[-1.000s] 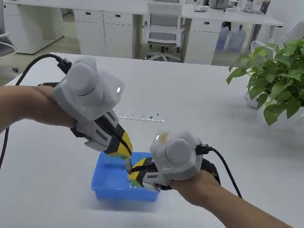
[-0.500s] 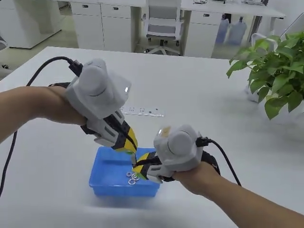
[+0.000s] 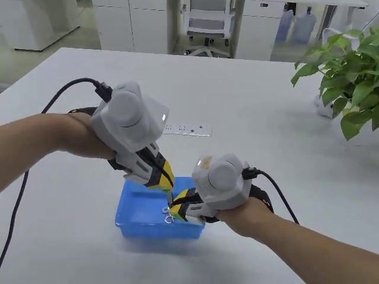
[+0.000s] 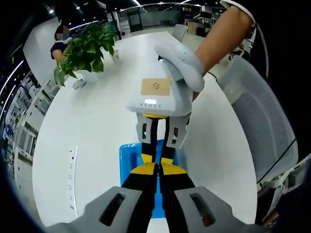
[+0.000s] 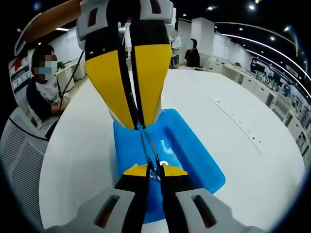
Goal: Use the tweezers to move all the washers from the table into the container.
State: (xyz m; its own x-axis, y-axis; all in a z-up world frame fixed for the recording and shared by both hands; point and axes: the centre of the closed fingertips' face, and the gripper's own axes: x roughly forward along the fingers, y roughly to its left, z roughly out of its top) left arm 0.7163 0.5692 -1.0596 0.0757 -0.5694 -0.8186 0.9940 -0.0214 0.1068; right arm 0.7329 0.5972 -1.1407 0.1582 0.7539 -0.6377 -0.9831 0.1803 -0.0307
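A blue container (image 3: 139, 216) sits on the white table, with a few small washers (image 3: 167, 214) lying in it near its right end. My left gripper (image 3: 167, 183) hangs over it from the upper left, shut on thin metal tweezers (image 5: 146, 143) that point down into the container (image 5: 194, 155). My right gripper (image 3: 176, 212) comes in from the right, and its yellow-tipped jaws (image 5: 155, 171) are closed around the tweezers' lower end. The two grippers face each other tip to tip (image 4: 158, 167). I cannot tell whether the tweezers' tips hold a washer.
A white power strip (image 3: 186, 128) lies on the table beyond the container. A potted plant (image 3: 349, 77) stands at the far right. An office chair (image 3: 207, 23) is behind the table. Cables trail from both grippers. A seated person (image 5: 46, 92) is nearby.
The head camera has shifted a little. Both grippers stay tip to tip over the blue container with the tweezers between them.
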